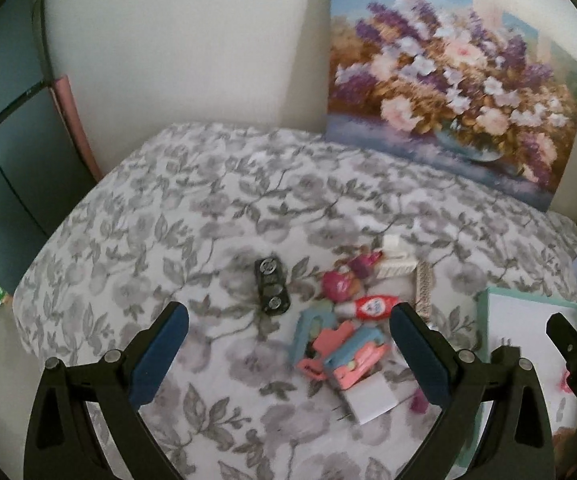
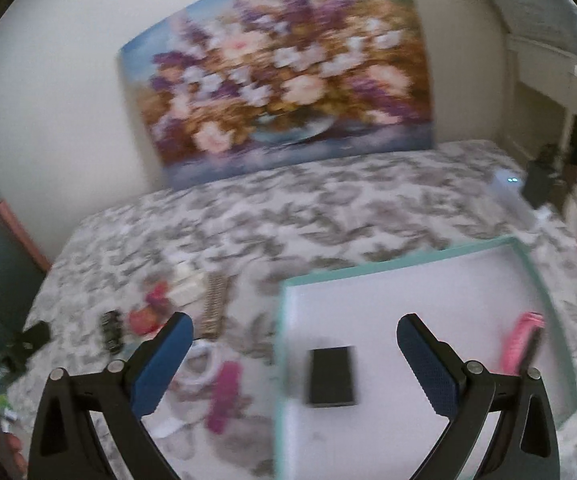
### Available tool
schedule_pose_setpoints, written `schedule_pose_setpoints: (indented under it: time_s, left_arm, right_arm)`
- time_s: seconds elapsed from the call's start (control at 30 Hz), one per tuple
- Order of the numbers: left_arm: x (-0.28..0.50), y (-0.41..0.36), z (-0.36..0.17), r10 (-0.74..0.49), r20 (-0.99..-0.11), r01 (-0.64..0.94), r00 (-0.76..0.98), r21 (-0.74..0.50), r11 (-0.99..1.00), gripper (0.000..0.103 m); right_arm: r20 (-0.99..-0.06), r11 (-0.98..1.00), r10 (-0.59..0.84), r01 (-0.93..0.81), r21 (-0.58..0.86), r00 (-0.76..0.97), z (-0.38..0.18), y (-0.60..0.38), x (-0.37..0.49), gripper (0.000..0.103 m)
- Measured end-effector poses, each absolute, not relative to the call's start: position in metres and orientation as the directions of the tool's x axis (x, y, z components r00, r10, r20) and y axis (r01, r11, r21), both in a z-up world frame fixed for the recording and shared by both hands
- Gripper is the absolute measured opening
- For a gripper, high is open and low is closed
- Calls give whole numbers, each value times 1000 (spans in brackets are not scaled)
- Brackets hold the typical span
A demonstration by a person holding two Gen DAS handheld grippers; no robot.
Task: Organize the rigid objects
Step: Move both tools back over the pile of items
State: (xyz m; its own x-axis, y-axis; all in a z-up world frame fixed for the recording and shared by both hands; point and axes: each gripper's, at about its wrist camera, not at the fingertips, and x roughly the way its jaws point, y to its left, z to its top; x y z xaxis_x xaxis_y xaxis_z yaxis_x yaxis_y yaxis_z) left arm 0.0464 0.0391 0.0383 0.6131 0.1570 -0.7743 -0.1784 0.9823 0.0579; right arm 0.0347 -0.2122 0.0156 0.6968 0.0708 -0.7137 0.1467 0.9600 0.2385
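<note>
Left wrist view: left gripper spread wide, nothing between the blue pads, hovering over the flowered bedspread. Ahead of the gap and a little left of centre, black toy car on the bedspread, long axis running from near to far, toward the wall. Just right of it, a pile of small things: pink round toy, red-and-white tube lying crosswise with its tip to the left, pink and blue plastic pieces inside the gap toward the right finger, white plug nearest the camera, prongs pointing left. Beige comb beyond the right finger, long axis near to far. White block at the far side of the pile. Teal-rimmed box toward the bed's right edge, beyond the right finger. Flower painting leaning on the wall at the bed's far edge.

Right wrist view, blurred: right gripper spread wide, holding nothing, above the box. Black block on the white box floor, between the fingers and just below the tips, long axis near to far. Pink comb along the box's right wall, outside the right finger, long axis near to far. Magenta piece on the bedspread left of the box, beside the left finger.
</note>
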Motion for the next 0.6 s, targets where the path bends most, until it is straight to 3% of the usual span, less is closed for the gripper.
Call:
schedule_pose_setpoints:
  time_s: [0.6]
  left_arm:
    - [66, 98, -34, 115, -922, -307, 370, -5, 952, 101]
  right_arm:
    - [-842, 983, 182, -80, 164, 508, -39, -105, 48, 103]
